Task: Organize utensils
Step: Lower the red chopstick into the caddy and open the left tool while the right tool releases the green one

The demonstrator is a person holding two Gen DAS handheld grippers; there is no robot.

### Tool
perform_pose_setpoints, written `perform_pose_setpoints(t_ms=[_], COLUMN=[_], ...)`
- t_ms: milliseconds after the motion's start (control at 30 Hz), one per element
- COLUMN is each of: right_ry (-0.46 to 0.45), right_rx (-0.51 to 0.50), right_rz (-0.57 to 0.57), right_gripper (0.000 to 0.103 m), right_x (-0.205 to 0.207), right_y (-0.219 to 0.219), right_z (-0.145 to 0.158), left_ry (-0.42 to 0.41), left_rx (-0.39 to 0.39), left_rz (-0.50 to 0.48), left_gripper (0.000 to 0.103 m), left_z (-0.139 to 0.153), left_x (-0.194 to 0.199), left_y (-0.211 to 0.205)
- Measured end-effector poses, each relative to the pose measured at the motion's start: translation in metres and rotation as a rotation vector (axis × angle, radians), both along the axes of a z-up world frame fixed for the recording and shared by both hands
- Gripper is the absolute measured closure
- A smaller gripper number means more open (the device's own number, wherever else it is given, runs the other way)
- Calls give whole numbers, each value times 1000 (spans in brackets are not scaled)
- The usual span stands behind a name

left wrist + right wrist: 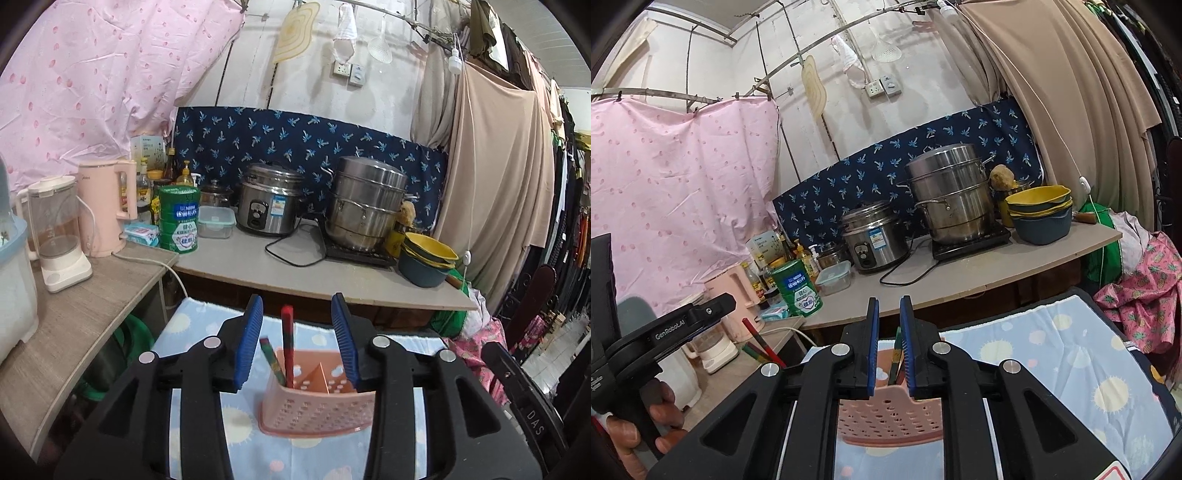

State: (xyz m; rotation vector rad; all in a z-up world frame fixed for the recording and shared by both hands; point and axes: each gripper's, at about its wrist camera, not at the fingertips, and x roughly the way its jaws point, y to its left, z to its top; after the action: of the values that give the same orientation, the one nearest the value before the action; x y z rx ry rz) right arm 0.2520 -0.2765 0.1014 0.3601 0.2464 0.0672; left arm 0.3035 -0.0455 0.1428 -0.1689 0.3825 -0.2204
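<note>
Pink basket (317, 402) on the patterned cloth (199, 332) holds chopsticks (287, 343). Left gripper (297, 341): fingers released around them. Right gripper (889, 345): fingers barely parted around one stick (897, 356), grip unclear. Withdraw straight, avoiding tipping it.

The pink basket (890, 421) sits half hidden behind the tongs (889, 314).
</note>
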Motion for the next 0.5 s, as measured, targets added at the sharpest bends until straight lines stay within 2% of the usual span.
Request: perform_pose_setpoints(t_ms=[67,267,500], right_ry=[22,81,151], right_rx=[8,46,92], right_rz=[15,41,48], right_gripper=[77,76,76], right_x=[-9,-46,-92], right_y=[3,9,15], right_z=[-5,-28,-59], left_ry=[20,94,189], left_rx=[16,54,102], left_rz=[-11,-50,-93], left_gripper=[66,66,66], left_z=[-5,-26,-65], left_x=[-10,-43,-91], left_y=[1,2,-1])
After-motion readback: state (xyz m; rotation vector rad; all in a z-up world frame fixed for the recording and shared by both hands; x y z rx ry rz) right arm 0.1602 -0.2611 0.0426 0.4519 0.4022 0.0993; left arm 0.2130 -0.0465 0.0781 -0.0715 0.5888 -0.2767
